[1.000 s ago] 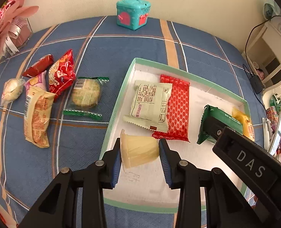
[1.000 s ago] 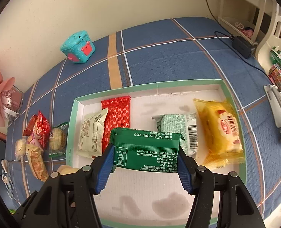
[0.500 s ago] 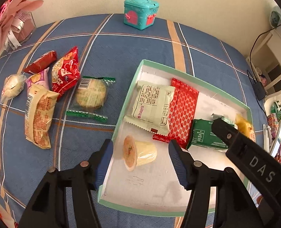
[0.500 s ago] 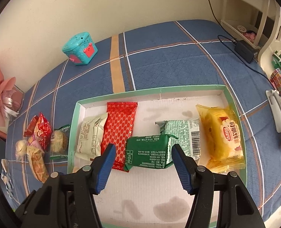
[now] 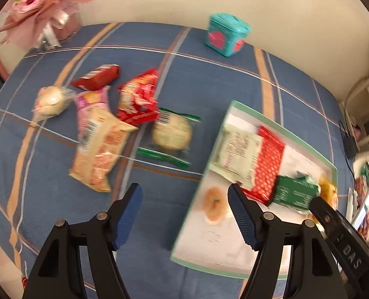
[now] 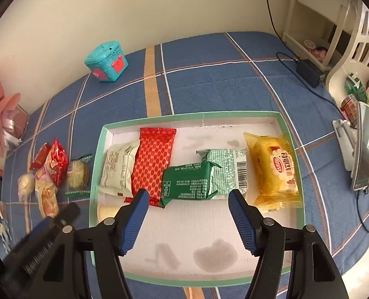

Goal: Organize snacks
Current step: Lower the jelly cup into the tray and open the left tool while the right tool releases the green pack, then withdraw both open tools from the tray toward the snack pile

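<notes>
With both my left gripper and right gripper spread wide and holding nothing, I judge the wrapped cookie, lying on the blue bed just left of the tray, light but crumbly, best pinched gently by its crinkly wrapper edges.

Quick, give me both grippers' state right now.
Left gripper: open, holding nothing.
Right gripper: open, holding nothing, above the tray.
</notes>
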Motion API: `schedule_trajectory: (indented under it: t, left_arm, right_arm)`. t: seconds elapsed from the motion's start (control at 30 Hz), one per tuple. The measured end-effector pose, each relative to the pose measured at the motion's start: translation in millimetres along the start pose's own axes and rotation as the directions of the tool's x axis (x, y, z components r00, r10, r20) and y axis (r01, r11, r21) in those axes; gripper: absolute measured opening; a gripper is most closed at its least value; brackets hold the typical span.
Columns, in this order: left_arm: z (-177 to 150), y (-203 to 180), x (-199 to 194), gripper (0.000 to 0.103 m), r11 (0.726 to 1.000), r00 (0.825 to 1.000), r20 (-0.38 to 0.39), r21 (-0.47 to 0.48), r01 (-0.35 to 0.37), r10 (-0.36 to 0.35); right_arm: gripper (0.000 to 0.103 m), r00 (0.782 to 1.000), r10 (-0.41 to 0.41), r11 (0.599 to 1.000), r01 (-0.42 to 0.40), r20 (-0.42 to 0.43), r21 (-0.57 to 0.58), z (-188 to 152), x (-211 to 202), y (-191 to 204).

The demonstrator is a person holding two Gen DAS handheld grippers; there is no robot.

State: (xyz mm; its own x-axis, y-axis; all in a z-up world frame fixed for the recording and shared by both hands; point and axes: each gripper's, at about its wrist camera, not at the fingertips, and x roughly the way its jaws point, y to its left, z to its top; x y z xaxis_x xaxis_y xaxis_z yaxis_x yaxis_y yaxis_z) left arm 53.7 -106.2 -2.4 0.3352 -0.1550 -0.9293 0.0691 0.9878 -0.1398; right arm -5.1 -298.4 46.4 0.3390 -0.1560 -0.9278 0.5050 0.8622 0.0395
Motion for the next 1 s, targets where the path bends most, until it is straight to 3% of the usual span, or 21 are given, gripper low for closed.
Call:
schedule_trajectory:
  t: [0.1, 0.17, 0.5, 0.8, 1.0]
  left_arm:
    - [4, 12, -8, 0.075, 0.999, 0.999, 0.031, -0.024, -0.025, 0.025]
    - [6, 19, -14, 0.086, 0.998, 0.997, 0.056, -0.033, -0.045, 0.047]
    - [10, 31, -28, 0.092, 0.995, 0.988, 0.118, -0.028, -0.094, 0.096]
    - [8, 43, -23, 0.093, 0.993, 0.988, 0.105, -0.053, -0.109, 0.114]
    - [8, 46, -23, 0.094, 0.992, 0.985, 0.12, -0.051, -0.116, 0.122]
  right_arm:
    - [0.07, 1.0, 0.001, 1.0, -0.001, 0.017, -0.017, -3, -9, 4]
    - [0.07, 0.999, 0.002, 1.0, -0.001, 0.033, -0.029, -6, -15, 7]
    - [0.07, 0.999, -0.007, 0.998, 0.01, 0.053, -0.054, -10, -22, 15]
    - [0.101, 0.999, 0.003, 0.995, 0.001, 0.038, -0.099, -13, -11, 28]
    - [0.103, 0.999, 0.0, 0.993, 0.006, 0.053, -0.117, -14, -9, 32]
